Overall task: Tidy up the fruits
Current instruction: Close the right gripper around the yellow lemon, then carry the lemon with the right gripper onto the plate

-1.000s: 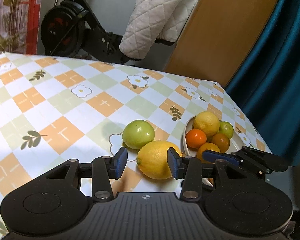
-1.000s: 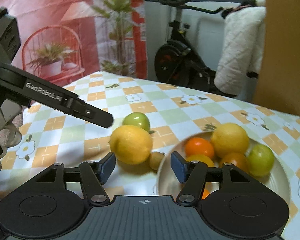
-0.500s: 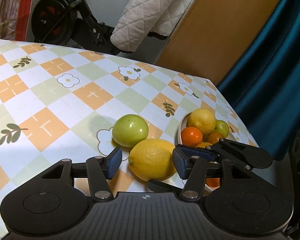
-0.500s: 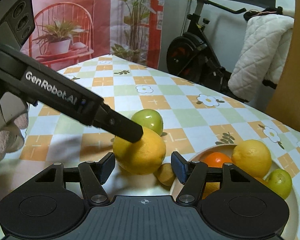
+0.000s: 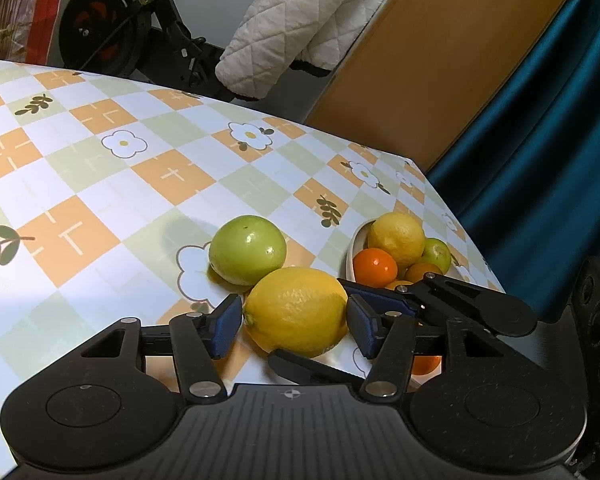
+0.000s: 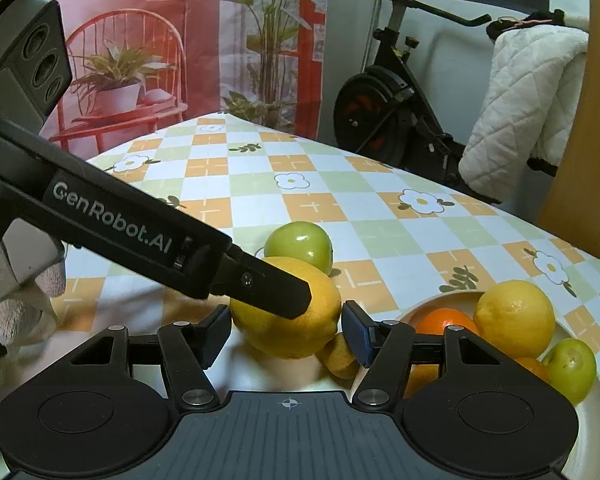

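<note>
1. Checked cloth in orange, green and white, printed with flowers, covers the desk [image 5: 100, 184] – all the fruit sits toward its right end.
2. Farthest left in the left wrist view lies a round green apple-like fruit [image 5: 247, 249], resting on the cloth and touching the big lemon in front of it.
3. Next comes the large yellow lemon [image 5: 296, 312], on the cloth between the blue pads of the left claw [image 5: 292, 328]. Its jaws have just been opening; they stand partly wide, a thin gap showing at each pad, so nothing is gripped.
4. From the right wrist view, the right claw [image 6: 286, 332] also brackets that lemon [image 6: 276, 332], jaws partly wide and not pressing it. The left claw's black finger [image 6: 272, 292] lies across the lemon's top.
5. Just right of the lemon sits a small dull-yellow fruit [image 6: 340, 354] – it is beside the right claw's right pad; contact cannot be told.
6. Farthest right, a white ceramic bowl [image 6: 432, 300] holds a second lemon [image 6: 514, 318], an orange mandarin [image 6: 446, 322], a small green fruit [image 6: 572, 364] and more orange fruit, partly hidden.
</note>
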